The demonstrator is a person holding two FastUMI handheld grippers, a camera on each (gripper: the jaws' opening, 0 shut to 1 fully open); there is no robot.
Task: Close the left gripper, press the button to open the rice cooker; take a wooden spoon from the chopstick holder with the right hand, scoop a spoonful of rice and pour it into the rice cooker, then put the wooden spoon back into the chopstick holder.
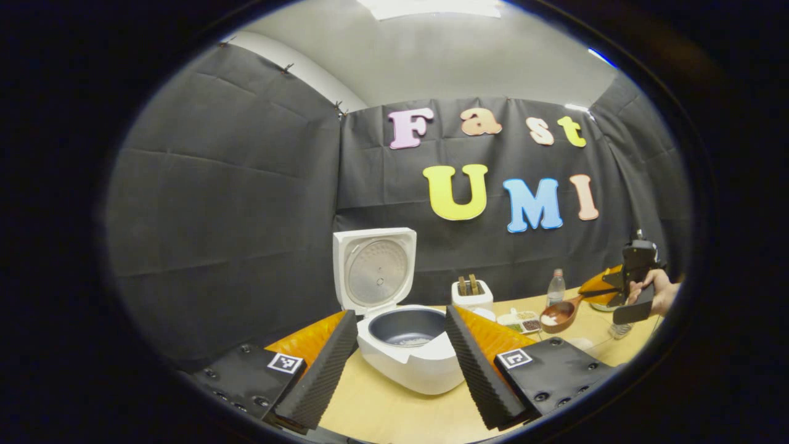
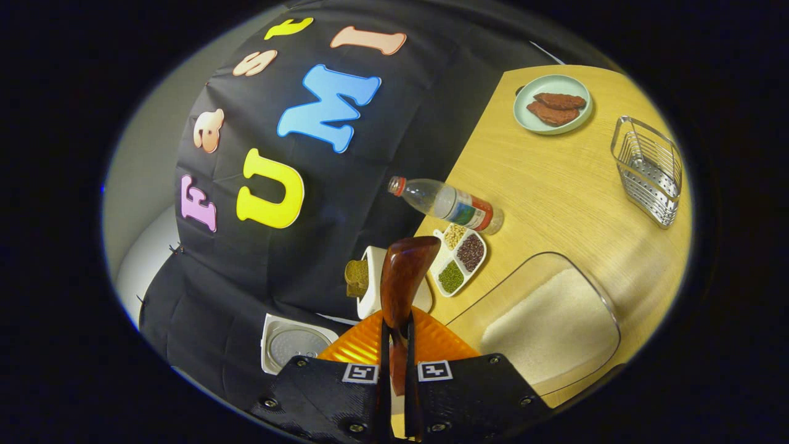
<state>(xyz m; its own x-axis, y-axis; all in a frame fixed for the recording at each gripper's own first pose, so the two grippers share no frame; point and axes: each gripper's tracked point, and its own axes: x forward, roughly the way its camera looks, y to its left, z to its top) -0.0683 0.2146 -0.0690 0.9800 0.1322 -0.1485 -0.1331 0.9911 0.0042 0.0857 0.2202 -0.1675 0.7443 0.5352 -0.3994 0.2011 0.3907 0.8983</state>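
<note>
Carrying a wooden spoon point(image 1: 562, 313) loaded with white rice, with the right gripper point(image 2: 397, 370) clamped tight on its handle, jaws pressing both sides of the stem. Hovering above the wooden table point(image 2: 555, 185), right of the open rice cooker point(image 1: 410, 342) and not yet over its pot.

Judging the spoon as stiff, light and smooth, likely a bit slippery under its glossy finish; gripping mid-handle seems sound, though the loose grains are apt to spill if the bowl tips early. Keeping it level matters most.

Waiting low and near, the left gripper point(image 1: 400, 351) standing with jaws wide apart, framing the cooker with its lid up.

Showing in the left gripper view: the rice heaped in the spoon's bowl, the dark inner pot, a hand point(image 1: 659, 293) on the right gripper. Showing in the right gripper view instead: the spoon's rounded back, a clear rice container point(image 2: 542, 327) at near right, a divided dish of beans point(image 2: 461, 259), a water bottle point(image 2: 447, 203), a wire chopstick holder point(image 2: 650, 169) and a plate of meat point(image 2: 553, 103) farther off.
</note>
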